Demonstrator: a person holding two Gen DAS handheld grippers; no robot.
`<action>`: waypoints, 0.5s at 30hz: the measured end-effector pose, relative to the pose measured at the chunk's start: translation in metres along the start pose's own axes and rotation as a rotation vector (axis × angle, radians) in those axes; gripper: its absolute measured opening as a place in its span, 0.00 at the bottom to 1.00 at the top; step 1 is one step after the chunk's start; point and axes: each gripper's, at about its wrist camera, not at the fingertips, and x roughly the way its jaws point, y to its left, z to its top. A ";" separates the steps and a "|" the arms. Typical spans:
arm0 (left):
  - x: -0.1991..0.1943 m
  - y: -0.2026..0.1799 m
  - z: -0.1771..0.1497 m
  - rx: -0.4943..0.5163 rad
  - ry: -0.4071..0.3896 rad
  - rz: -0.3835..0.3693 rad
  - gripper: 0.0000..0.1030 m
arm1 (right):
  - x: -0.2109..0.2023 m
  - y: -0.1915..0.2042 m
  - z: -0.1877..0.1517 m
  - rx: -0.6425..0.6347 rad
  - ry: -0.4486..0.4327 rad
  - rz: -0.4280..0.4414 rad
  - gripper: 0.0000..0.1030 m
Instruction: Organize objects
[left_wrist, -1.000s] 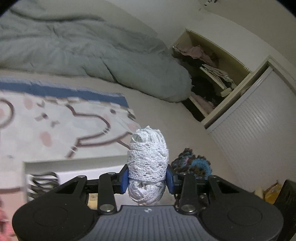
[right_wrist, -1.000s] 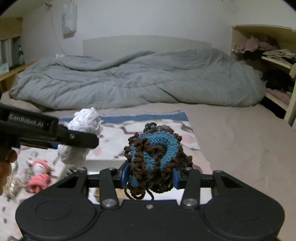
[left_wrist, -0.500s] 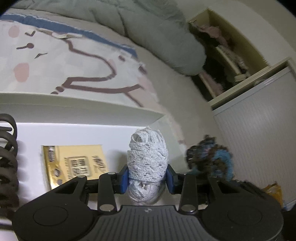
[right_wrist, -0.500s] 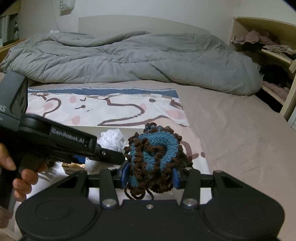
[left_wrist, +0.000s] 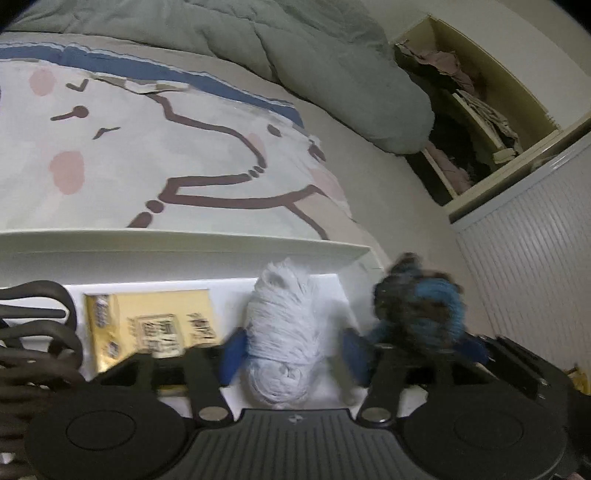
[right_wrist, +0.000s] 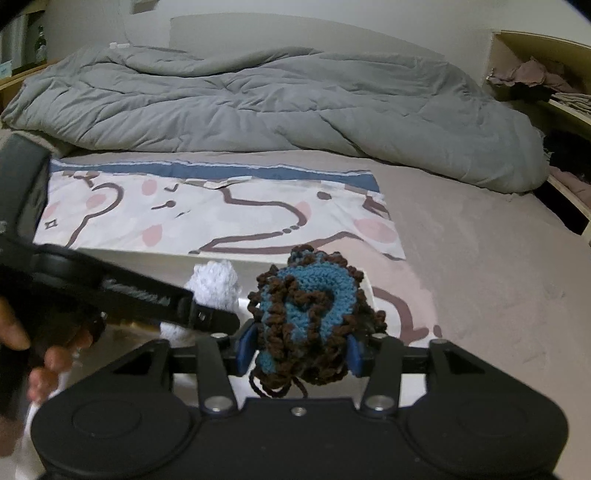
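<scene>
White lace roll (left_wrist: 284, 332), left wrist view: between left gripper (left_wrist: 291, 349) jaws now parted, over white box (left_wrist: 184, 245) beside yellow packet (left_wrist: 147, 325), print blurred unreadable; right wrist view: right gripper (right_wrist: 299, 349) jaws clamp blue-brown crochet piece (right_wrist: 310, 317), whose loose strands may snag.

White lace bundle (left_wrist: 282, 334): openwork cotton-like cloth, matt, rough texture. Crocheted piece (right_wrist: 310, 321): thick blue and brown yarn, looped, matt, coarse. Left gripper (left_wrist: 291, 352): black matt plastic body, ribbed panel, blue pads (left_wrist: 232, 354), metal screw heads. Right gripper (right_wrist: 297, 349): same finish noted. White box (left_wrist: 184, 243): smooth, matt walls. Yellow packet (left_wrist: 151, 325): glossy printed wrapper. Duvet (right_wrist: 258, 107): grey quilted cloth, soft, creased. Printed sheet (right_wrist: 207, 218): smooth woven cloth. Shelf unit (left_wrist: 491, 103): pale wood-like board.
</scene>
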 end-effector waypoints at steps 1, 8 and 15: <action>-0.001 -0.004 0.000 0.027 -0.001 0.001 0.62 | 0.001 -0.001 0.001 0.006 0.003 -0.011 0.51; -0.012 -0.023 0.000 0.097 0.004 0.030 0.61 | -0.005 -0.013 -0.003 0.093 0.024 -0.023 0.53; -0.037 -0.032 -0.003 0.126 -0.002 0.069 0.61 | -0.028 -0.020 -0.004 0.187 0.008 -0.009 0.52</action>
